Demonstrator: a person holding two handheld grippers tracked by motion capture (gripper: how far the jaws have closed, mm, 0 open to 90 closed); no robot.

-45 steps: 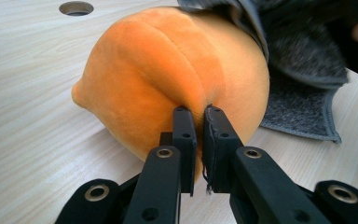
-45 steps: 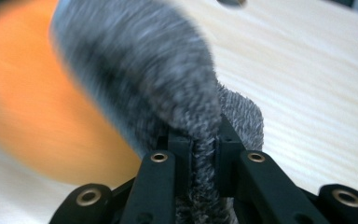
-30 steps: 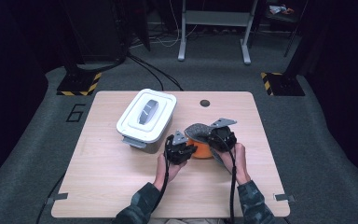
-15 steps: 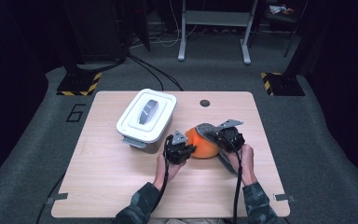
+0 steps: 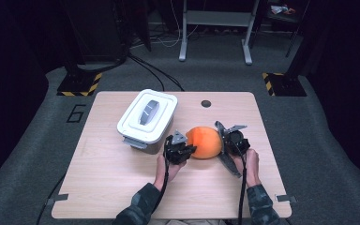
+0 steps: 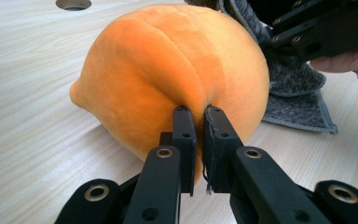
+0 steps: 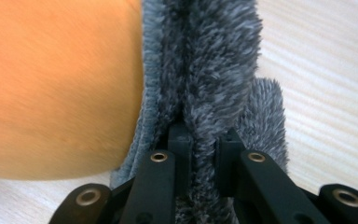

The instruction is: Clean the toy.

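While both grippers are clamped, the work looks like peeling a grey fuzzy cover off an orange plush fruit. Orange plush [image 5: 204,142] sits on the table [image 5: 103,187] toward the right of centre, nearer the front edge than the back, just right of the white lidded box [image 5: 146,118].

L gripper [image 5: 187,151]: jaws nearly together, pinching a fold of the orange fabric at a seam, seen in the left gripper view [image 6: 196,116]. Prob. an anchor grip so the plush doesn't slide when the other side gets pulled.

R gripper [image 5: 225,143]: jaws closed tight on grey fuzzy cloth [image 7: 205,84], w/ pile bunched between them in the right gripper view. Grey cloth hugs the right side of the plush & trails onto the table toward the front edge [image 5: 228,163].

Opposed grips on either side = tension across the plush; makes sense for separating the two layers. Can't tell if grey piece is stitched on or loose wrap.

Box lid on, handle flat, not involved rn. Small round hole [image 5: 206,103] near the table's back edge, irrelevant.
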